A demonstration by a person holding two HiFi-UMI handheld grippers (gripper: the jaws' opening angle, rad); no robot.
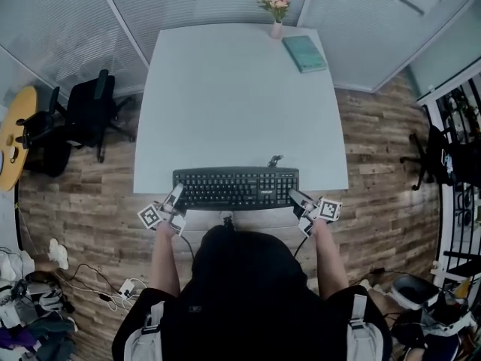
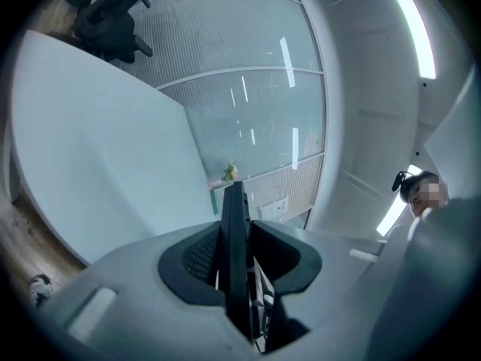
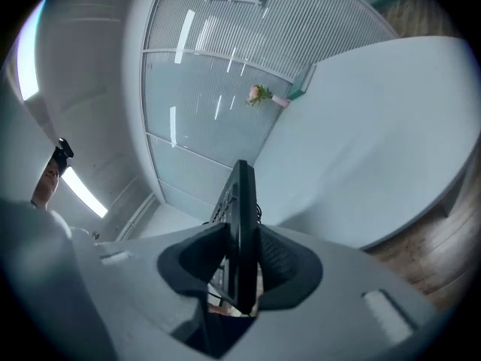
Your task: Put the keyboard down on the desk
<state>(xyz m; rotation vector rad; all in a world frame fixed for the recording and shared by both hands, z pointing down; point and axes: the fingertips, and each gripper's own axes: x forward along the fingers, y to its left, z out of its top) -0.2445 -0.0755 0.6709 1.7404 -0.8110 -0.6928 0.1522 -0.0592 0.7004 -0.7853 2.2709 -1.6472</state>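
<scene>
A black keyboard (image 1: 235,188) hangs level over the near edge of the white desk (image 1: 233,96), its cable trailing from the back. My left gripper (image 1: 176,198) is shut on the keyboard's left end and my right gripper (image 1: 298,200) is shut on its right end. In the left gripper view the keyboard (image 2: 234,254) shows edge-on, clamped between the dark pads (image 2: 192,258). The right gripper view shows the same keyboard (image 3: 243,232) edge-on between that gripper's pads (image 3: 284,262), with the desk (image 3: 376,149) stretching beyond.
A small vase of flowers (image 1: 275,7) and a teal book (image 1: 304,53) sit at the desk's far edge. A black office chair (image 1: 79,119) stands left of the desk on the wooden floor. Glass partition walls surround the desk's far side.
</scene>
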